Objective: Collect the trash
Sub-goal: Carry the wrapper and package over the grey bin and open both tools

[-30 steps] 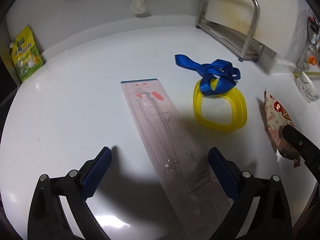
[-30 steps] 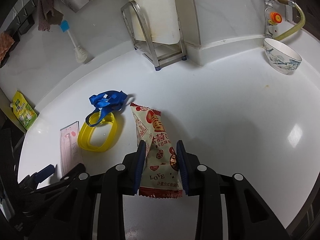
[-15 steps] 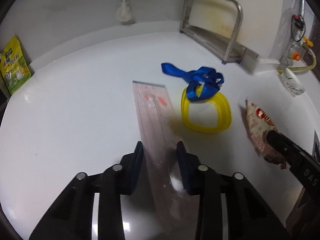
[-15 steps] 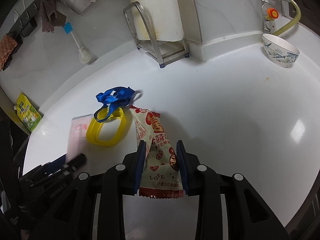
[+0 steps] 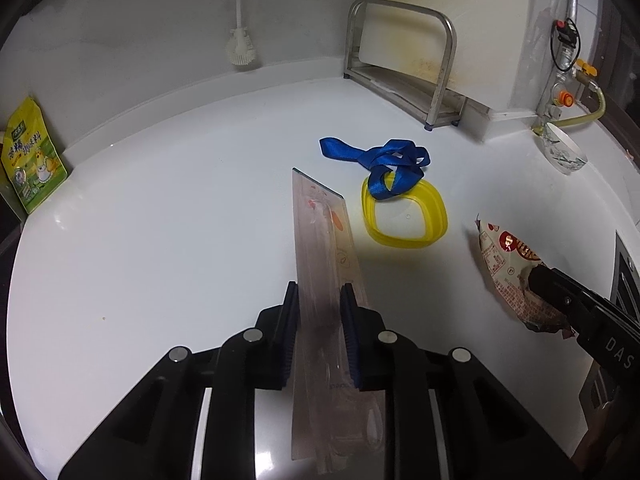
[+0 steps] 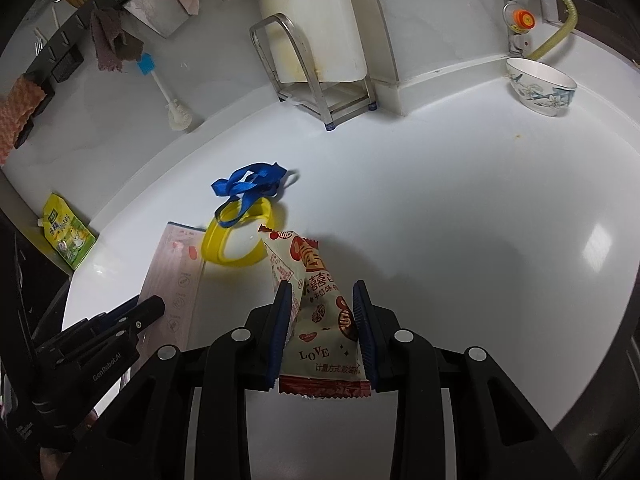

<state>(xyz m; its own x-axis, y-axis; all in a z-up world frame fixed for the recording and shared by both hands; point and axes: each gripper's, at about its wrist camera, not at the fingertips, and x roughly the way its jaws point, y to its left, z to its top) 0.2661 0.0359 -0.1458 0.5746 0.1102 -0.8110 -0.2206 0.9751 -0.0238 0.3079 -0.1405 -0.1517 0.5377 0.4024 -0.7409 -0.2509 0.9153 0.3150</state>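
A long clear plastic package (image 5: 320, 232) with red print runs out between my left gripper's (image 5: 320, 296) blue pads. The jaws are closing and press on its sides, and it is tilted off the white counter (image 5: 160, 240). In the right wrist view the same package (image 6: 176, 276) and the left gripper (image 6: 154, 306) show at lower left. My right gripper (image 6: 320, 292) is shut on a red and cream snack packet (image 6: 308, 256), held above the counter. The left wrist view shows that packet (image 5: 504, 264) and the right gripper (image 5: 540, 276) at its right edge.
A yellow plastic ring (image 5: 436, 204) lies mid-counter with a blue strap (image 5: 384, 156) draped over it. A green pouch (image 5: 32, 160) leans at the far left. A metal rack (image 5: 400, 72), a hanging brush (image 5: 240, 48) and a patterned bowl (image 6: 540, 88) stand along the back.
My left gripper went from wide open around the clear package to closed on it, and lifted it so it tilts. The right gripper with the snack packet shifted slightly.
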